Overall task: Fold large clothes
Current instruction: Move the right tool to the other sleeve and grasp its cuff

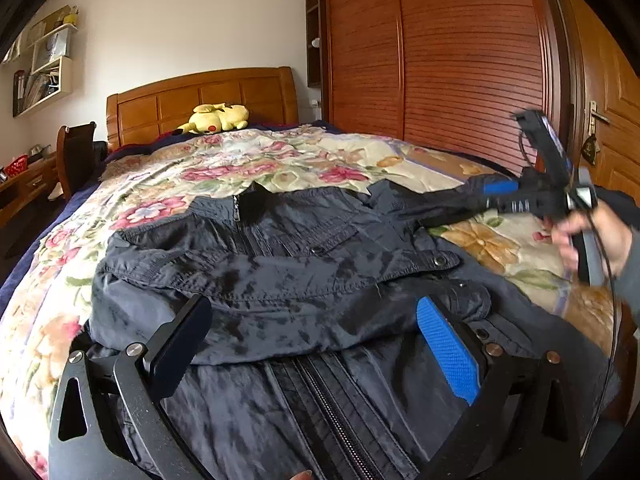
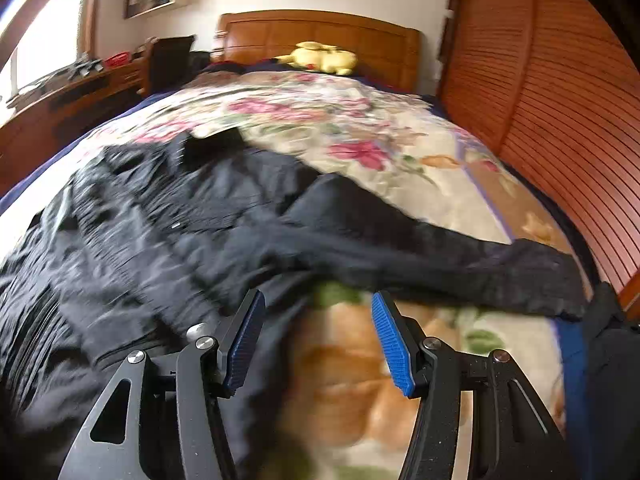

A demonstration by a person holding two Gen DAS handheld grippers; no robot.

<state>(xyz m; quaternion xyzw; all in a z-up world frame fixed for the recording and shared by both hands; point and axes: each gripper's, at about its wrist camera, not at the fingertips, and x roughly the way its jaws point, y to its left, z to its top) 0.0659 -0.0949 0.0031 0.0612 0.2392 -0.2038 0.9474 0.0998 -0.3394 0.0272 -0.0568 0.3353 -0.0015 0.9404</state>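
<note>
A dark navy zip jacket (image 1: pixel 280 272) lies front-up on the floral bedspread (image 1: pixel 248 164), its left sleeve folded across the chest. My left gripper (image 1: pixel 316 344) is open, low over the jacket's lower front, holding nothing. The jacket's other sleeve (image 2: pixel 460 264) stretches out to the right over the bedspread (image 2: pixel 360 128). My right gripper (image 2: pixel 316 336) is open and empty, hovering just short of that sleeve; this view is motion-blurred. The right gripper also shows in the left wrist view (image 1: pixel 492 196), held in a hand at the right, near the sleeve.
A yellow plush toy (image 1: pixel 218 118) sits by the wooden headboard (image 1: pixel 204 98). A slatted wooden wardrobe (image 1: pixel 440 52) stands along the bed's right side, with a door (image 1: pixel 612 120) beyond. A desk and chair (image 1: pixel 74 156) stand to the left.
</note>
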